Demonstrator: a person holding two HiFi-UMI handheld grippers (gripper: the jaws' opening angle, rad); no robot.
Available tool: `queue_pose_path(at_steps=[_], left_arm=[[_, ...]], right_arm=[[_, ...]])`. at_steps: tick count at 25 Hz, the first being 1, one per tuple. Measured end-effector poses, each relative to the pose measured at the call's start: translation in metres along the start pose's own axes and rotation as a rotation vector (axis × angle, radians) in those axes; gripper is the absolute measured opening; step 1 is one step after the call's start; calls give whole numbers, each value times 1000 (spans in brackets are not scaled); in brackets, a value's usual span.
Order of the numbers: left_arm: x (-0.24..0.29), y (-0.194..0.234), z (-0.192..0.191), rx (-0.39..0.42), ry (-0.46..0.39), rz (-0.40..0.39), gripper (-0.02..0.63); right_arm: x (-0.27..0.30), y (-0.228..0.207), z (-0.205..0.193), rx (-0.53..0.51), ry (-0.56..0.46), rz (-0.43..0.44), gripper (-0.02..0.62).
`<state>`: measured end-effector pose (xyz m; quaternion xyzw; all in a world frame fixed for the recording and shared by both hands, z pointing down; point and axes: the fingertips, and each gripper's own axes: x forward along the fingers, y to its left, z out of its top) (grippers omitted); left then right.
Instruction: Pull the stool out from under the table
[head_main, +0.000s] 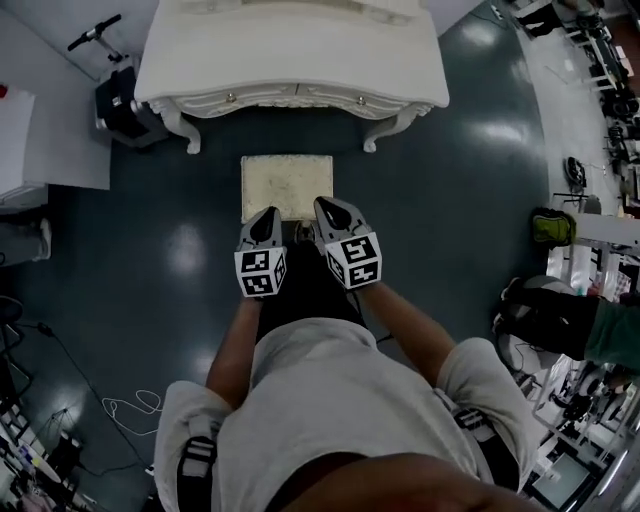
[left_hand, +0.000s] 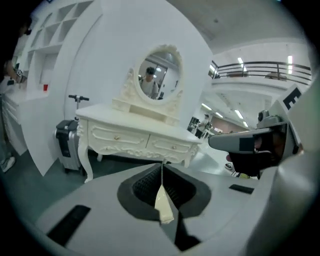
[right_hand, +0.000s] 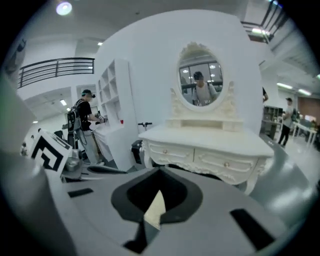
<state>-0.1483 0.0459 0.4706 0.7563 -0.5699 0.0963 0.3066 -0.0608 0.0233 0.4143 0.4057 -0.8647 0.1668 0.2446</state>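
**Both grippers closed on the stool's near edge**

- Far left: black hard-shell suitcase (head_main: 118, 103) on the dark glossy floor (head_main: 180, 250), just beside the table's left front leg. A black-handled scooter bar (head_main: 93, 32) stands behind it.
- Left gripper (head_main: 268, 213): grey body, marker cube toward the person. Its tip is on the left part of the stool's near edge. In the left gripper view its jaws (left_hand: 161, 167) are drawn together, with a thin cream sliver (left_hand: 164, 205) pinched in the seam.
- Centre: square, cream-topped stool (head_main: 286, 180) stands on the floor just in front of the ornate white dressing table (head_main: 290, 60). It sits between the table's two curved front legs. From the head view the whole seat shows, and the tabletop covers none of it.
- An oval carved-frame mirror (right_hand: 201, 82) rises from the back of the table.
- Right gripper (head_main: 322, 206): tip on the right part of the same near edge, close beside the left one. In the right gripper view its jaws (right_hand: 159, 172) are also pressed together on a cream wedge (right_hand: 155, 209).
- Far right: yellow-green backpack (head_main: 552, 227) on the floor, well apart from the stool. Nearer the camera, a bystander's green sleeve (head_main: 612, 335) shows.
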Motion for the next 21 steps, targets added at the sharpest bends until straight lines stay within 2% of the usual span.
queue_pose_path(at_steps=[4, 9, 15, 21], left_arm=[[-32, -29, 52, 24, -87, -45, 18], [-67, -78, 97, 88, -177, -131, 18], [-84, -99, 108, 165, -207, -177, 18], [-92, -90, 114, 149, -207, -165, 18]], right_arm=[[-48, 15, 53, -127, -82, -3, 12], [-91, 36, 85, -178, -133, 25, 12], [-105, 44, 99, -180, -163, 12, 12], [-104, 49, 108, -191, -170, 4, 12]])
